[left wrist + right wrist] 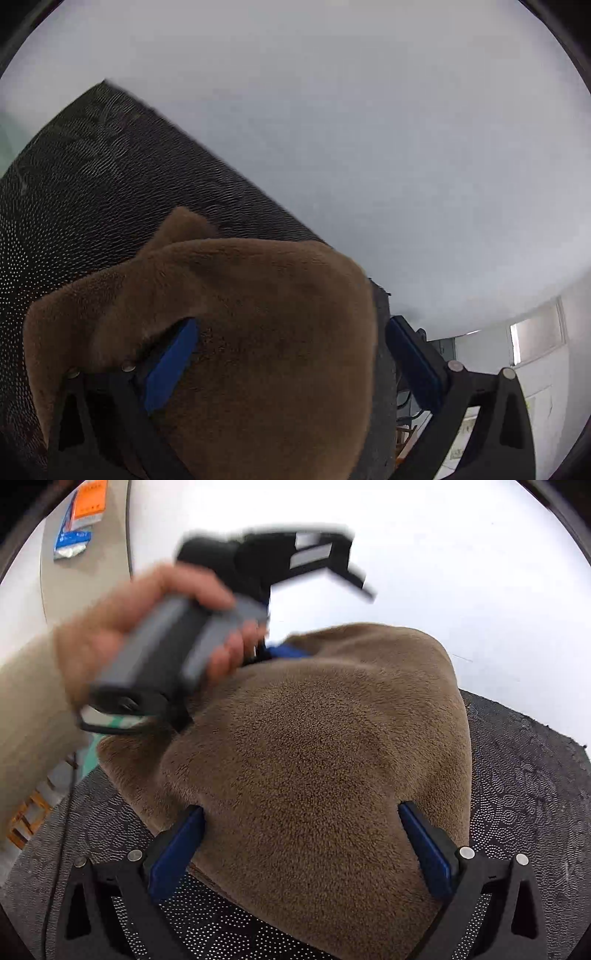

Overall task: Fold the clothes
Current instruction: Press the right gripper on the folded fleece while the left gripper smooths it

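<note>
A brown fleece garment (258, 332) (325, 746) lies bunched on a dark mat with white dots (92, 184) (517, 775). In the left wrist view my left gripper (291, 343) is open, with its blue pads wide apart. The fleece fills the gap between them and drapes over the left finger (170, 365). My right gripper (301, 845) is also open, and the near part of the fleece sits between its blue pads. In the right wrist view a hand (122, 620) holds the blurred left gripper (284, 650) at the garment's far edge.
A white surface (443, 572) extends beyond the mat. Orange and blue packets (81, 513) lie on a beige top at the far left. A wooden frame (26, 819) stands low on the left. A window (539, 332) shows at the right.
</note>
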